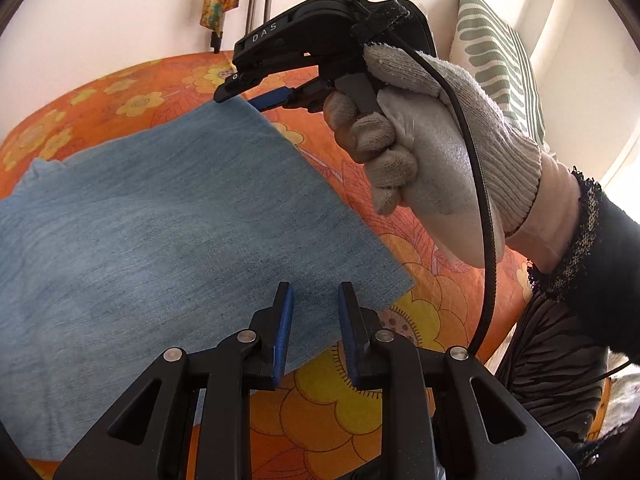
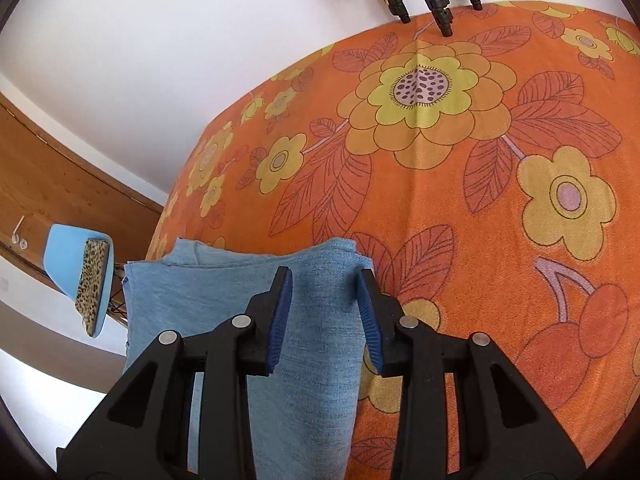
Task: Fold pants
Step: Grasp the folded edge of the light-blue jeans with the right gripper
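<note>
The light blue denim pants (image 1: 168, 216) lie folded flat on the orange flowered bedspread (image 1: 424, 272). My left gripper (image 1: 316, 292) is open, its blue-padded fingers over the near right corner of the pants. My right gripper (image 1: 250, 98), held by a gloved hand, hovers at the far corner of the pants. In the right wrist view the right gripper (image 2: 326, 278) is open, its fingers either side of the folded edge of the pants (image 2: 308, 360), with nothing pinched.
A green-striped white pillow (image 1: 496, 52) leans on the wall at the right. Tripod legs (image 2: 436, 4) stand at the bed's far edge. A blue chair (image 2: 76, 268) with a leopard-print cushion stands beside the bed. The bedspread (image 2: 460, 160) stretches wide to the right.
</note>
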`<action>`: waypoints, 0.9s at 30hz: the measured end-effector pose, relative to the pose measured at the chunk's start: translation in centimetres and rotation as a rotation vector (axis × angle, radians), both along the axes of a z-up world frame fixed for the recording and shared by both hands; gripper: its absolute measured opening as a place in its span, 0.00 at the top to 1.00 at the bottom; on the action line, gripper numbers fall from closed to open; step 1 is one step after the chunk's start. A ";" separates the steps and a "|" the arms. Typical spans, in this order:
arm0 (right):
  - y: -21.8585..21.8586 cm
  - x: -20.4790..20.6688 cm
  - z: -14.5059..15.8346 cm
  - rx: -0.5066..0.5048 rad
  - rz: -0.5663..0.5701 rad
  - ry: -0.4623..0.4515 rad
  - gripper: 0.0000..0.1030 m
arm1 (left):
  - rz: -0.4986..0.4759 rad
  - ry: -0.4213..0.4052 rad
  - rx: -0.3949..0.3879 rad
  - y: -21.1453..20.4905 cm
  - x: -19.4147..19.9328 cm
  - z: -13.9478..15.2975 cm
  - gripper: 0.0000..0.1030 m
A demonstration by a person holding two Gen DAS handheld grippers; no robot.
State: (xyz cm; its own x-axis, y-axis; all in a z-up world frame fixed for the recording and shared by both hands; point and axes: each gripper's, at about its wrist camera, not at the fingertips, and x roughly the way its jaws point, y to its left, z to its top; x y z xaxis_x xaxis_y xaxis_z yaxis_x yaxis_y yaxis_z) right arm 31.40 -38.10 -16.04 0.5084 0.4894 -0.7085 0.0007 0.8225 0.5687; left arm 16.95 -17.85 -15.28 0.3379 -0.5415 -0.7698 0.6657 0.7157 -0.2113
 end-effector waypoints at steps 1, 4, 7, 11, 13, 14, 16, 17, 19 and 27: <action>0.1 0.2 0.1 0.004 0.002 -0.005 0.66 | -0.003 0.004 0.002 0.0 0.0 -0.1 0.79; 0.2 0.7 0.2 0.003 0.011 -0.015 0.86 | -0.008 0.014 0.000 0.2 -0.2 -0.3 0.79; 0.3 0.9 -0.2 -0.003 0.032 -0.013 0.90 | -0.006 0.023 -0.008 0.3 -0.1 -0.4 0.79; -0.5 0.4 0.4 0.039 0.017 -0.023 0.84 | -0.022 -0.002 0.016 0.0 -0.4 -0.2 0.79; -0.6 0.0 1.3 -0.002 0.004 -0.044 0.74 | -0.017 0.009 0.006 0.2 -0.3 -0.3 0.79; -0.6 -0.2 1.7 -0.018 0.010 -0.052 0.69 | -0.013 0.019 -0.002 0.3 -0.2 -0.3 0.79; -0.6 -0.4 2.1 -0.016 0.032 -0.057 0.69 | -0.007 0.035 -0.014 0.4 0.1 -0.3 0.79; -0.6 -0.5 2.1 -0.020 0.037 -0.049 0.69 | -0.004 0.035 -0.015 0.4 0.0 -0.3 0.79; -0.3 -0.5 1.6 -0.052 0.040 -0.026 0.69 | -0.005 0.023 -0.006 0.3 -0.2 -0.3 0.79; 0.0 -0.4 0.3 -0.047 0.069 -0.003 0.88 | -0.007 0.013 0.008 0.2 -0.2 -0.4 0.79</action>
State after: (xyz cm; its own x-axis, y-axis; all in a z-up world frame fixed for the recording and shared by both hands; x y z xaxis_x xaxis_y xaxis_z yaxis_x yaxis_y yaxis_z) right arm 31.05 -38.06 -15.74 0.4771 0.4898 -0.7297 -0.0584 0.8461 0.5297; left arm 16.73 -17.66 -15.65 0.3242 -0.5376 -0.7784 0.6680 0.7128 -0.2140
